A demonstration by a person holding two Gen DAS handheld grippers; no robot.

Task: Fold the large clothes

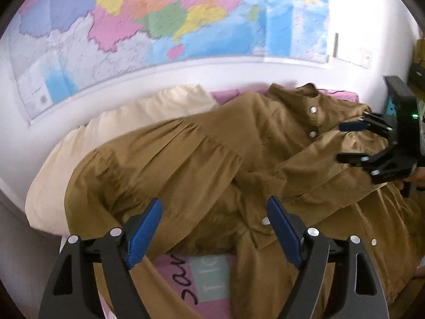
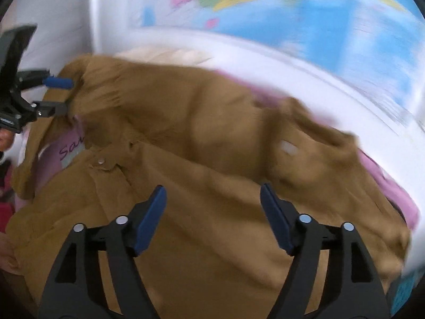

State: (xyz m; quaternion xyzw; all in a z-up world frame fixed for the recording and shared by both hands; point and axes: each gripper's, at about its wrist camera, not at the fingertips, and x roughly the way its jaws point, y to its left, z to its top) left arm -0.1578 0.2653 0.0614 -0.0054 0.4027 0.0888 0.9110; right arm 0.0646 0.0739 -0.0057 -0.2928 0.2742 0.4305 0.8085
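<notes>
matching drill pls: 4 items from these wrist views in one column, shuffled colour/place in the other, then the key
Items:
1. garment
2. pillow
3. wall map
4. left gripper

Descriptions:
A. cream, lying behind the clothing near the wall
B. multicoloured, hung above the bed
C. mustard brown with white snap buttons, spread over the pink sheet
D. blue-padded fingers open, poised over the fabric edge

Pairs: 1-C, 2-A, 3-B, 4-D
</notes>
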